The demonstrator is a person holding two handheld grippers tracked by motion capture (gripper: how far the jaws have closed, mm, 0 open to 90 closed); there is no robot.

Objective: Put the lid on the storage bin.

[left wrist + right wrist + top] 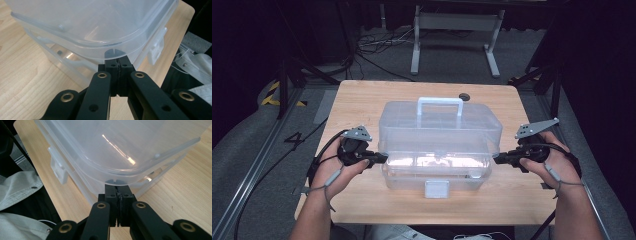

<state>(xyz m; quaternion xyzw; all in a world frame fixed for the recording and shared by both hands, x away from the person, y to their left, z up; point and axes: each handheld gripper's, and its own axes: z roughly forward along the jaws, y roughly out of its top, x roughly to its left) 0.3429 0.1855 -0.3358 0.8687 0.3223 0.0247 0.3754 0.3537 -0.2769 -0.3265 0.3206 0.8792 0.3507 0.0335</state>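
Both tongs, left (379, 157) and right (497, 157), are pressed together, their tips tucked under the clear box's lid (439, 122), apparently to lift it.

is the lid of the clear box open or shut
Partly open: the lid stands raised above the box, leaving a gap along the front, and the front latch hangs undone. Both shut tools sit under its side edges.

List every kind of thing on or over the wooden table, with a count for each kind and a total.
Clear plastic storage box with a white handle and front latch: 1
Black hand-held gripper: 2, the left and the right, each with shut jaws at one end of the box under the lid's rim
Total: 3
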